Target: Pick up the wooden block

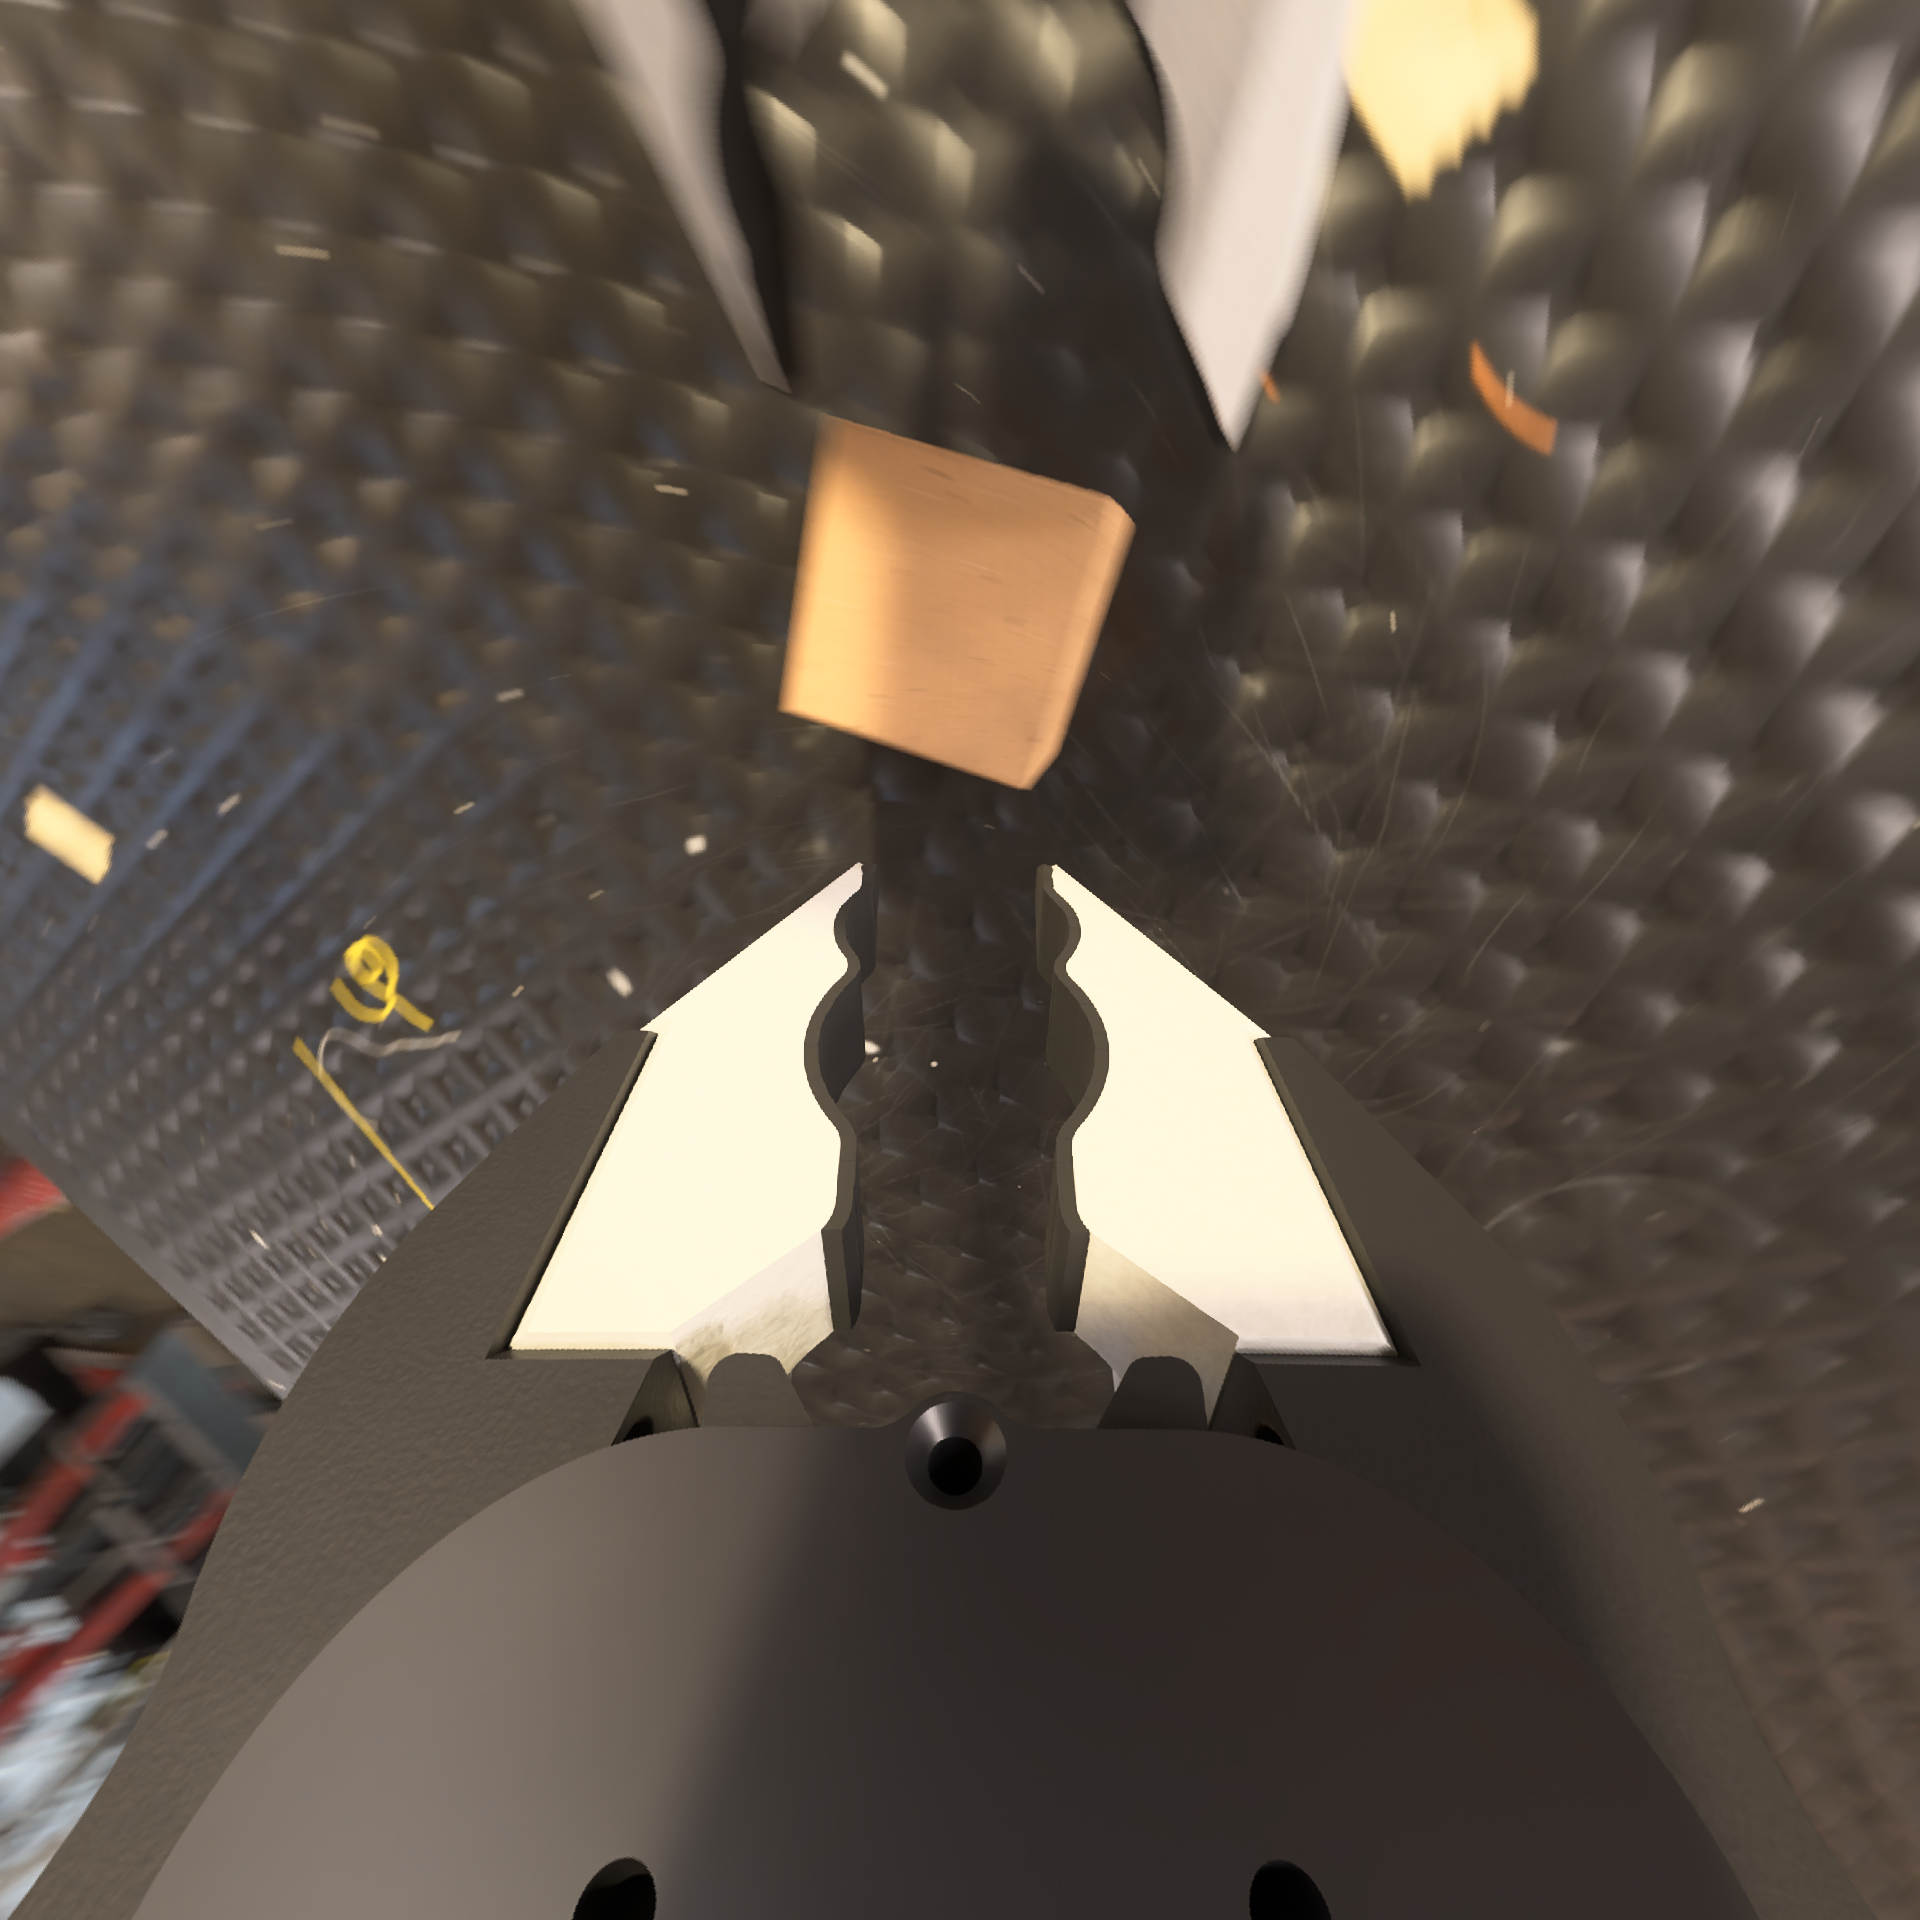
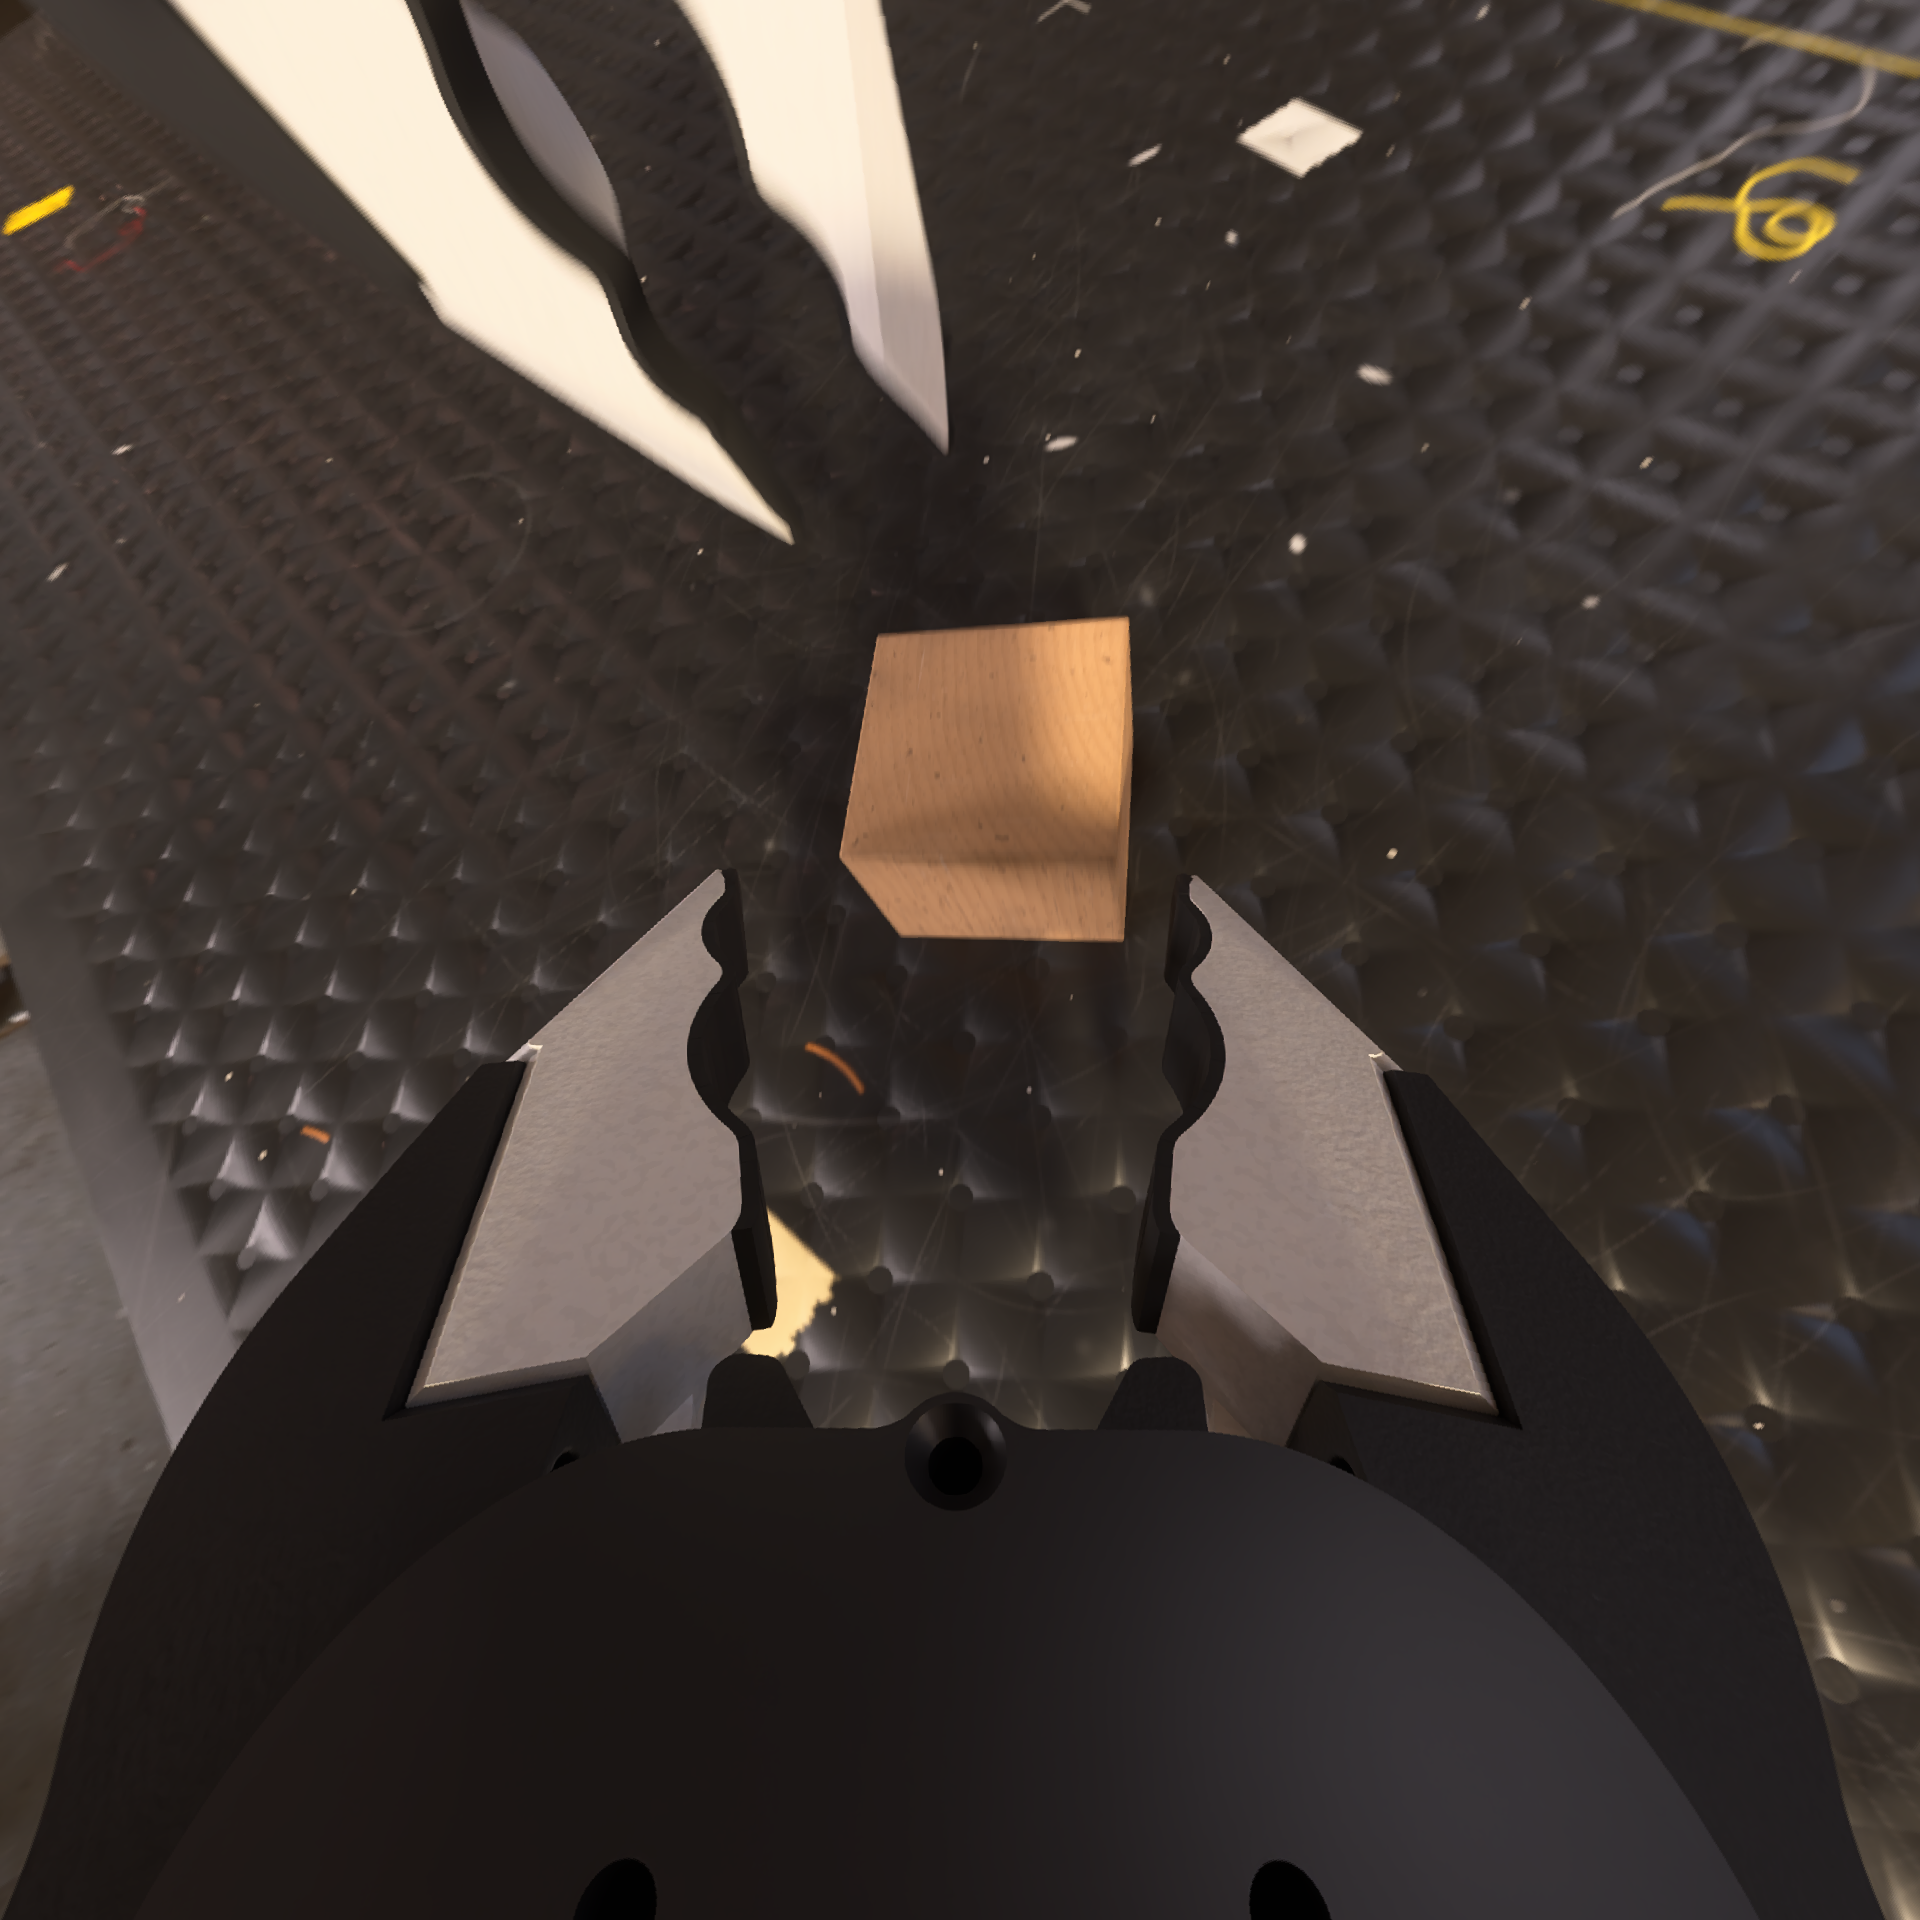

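Observation:
The wooden block (image 1: pixel 945 603) is a light tan cube resting on a dark studded mat (image 1: pixel 1558 727). In the left wrist view it lies just beyond my left gripper (image 1: pixel 956 878), which is open by a narrow gap and empty. In the right wrist view the block (image 2: pixel 997 779) sits just ahead of my right gripper (image 2: pixel 956 883), which is open wide and empty, its tips level with the block's near edge. Each gripper faces the other across the block. The right gripper's white fingers (image 1: pixel 1236 260) show beyond the block, and so do the left gripper's fingers (image 2: pixel 540 260).
On the mat (image 2: pixel 1558 935) lie a curled yellow wire (image 1: pixel 374 982) (image 2: pixel 1782 218), a small pale tile (image 1: pixel 68 831) (image 2: pixel 1299 135), an orange sliver (image 1: pixel 1512 416) and a pale scrap (image 1: pixel 1439 83). The mat's edge (image 2: pixel 94 1091) runs along the left. Blurred red clutter (image 1: pixel 94 1507) lies past it.

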Robot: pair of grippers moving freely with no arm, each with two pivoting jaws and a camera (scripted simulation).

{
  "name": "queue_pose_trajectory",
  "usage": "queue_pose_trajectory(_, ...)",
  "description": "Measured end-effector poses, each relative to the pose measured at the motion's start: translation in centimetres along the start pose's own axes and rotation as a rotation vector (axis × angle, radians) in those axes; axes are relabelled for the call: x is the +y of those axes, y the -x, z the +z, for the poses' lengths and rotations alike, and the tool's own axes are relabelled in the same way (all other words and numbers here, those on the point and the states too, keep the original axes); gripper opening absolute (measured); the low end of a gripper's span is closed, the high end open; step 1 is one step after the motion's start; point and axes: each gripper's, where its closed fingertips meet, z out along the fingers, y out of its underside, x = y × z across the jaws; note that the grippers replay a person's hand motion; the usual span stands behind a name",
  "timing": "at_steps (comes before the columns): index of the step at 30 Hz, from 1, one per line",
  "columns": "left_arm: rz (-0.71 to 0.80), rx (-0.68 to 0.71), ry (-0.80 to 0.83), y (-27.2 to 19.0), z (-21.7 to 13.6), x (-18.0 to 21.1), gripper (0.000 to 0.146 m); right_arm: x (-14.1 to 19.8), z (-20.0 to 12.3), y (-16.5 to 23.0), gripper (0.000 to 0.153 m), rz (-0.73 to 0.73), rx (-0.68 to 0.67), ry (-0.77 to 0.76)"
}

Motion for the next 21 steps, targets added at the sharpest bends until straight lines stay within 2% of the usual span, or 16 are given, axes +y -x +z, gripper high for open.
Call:
queue_pose_trajectory(2,-0.193,-0.068,-0.148,2.8,-4.6,-0.7,0.030,-0.8,0.2,0.1,0.083,-0.017,0.032,-0.004)
queue_pose_trajectory(4,-0.419,-0.210,-0.286,7.1,-10.2,0.3,0.026,-1.4,0.6,0.1,0.086,-0.027,0.047,0.001)
queue_pose_trajectory(7,-0.766,-0.369,-0.450,12.0,-17.2,4.9,0.019,-1.6,1.4,-0.6,0.088,-0.053,0.095,0.010)
queue_pose_trajectory(9,-0.964,-0.435,-0.481,13.7,-19.3,9.4,0.015,-1.3,1.8,-1.0,0.089,-0.064,0.117,0.025)
queue_pose_trajectory(12,-1.164,-0.440,-0.503,15.0,-19.5,14.8,0.008,-0.6,2.5,-1.0,0.089,-0.053,0.118,0.045)
queue_pose_trajectory(14,-1.231,-0.407,-0.477,15.6,-18.6,16.9,0.004,-0.1,3.0,-0.7,0.090,-0.050,0.120,0.066)
queue_pose_trajectory(21,-1.191,-0.322,-0.364,16.6,-15.7,19.7,0.000,0.4,4.0,-0.3,0.096,-0.069,0.161,0.080)
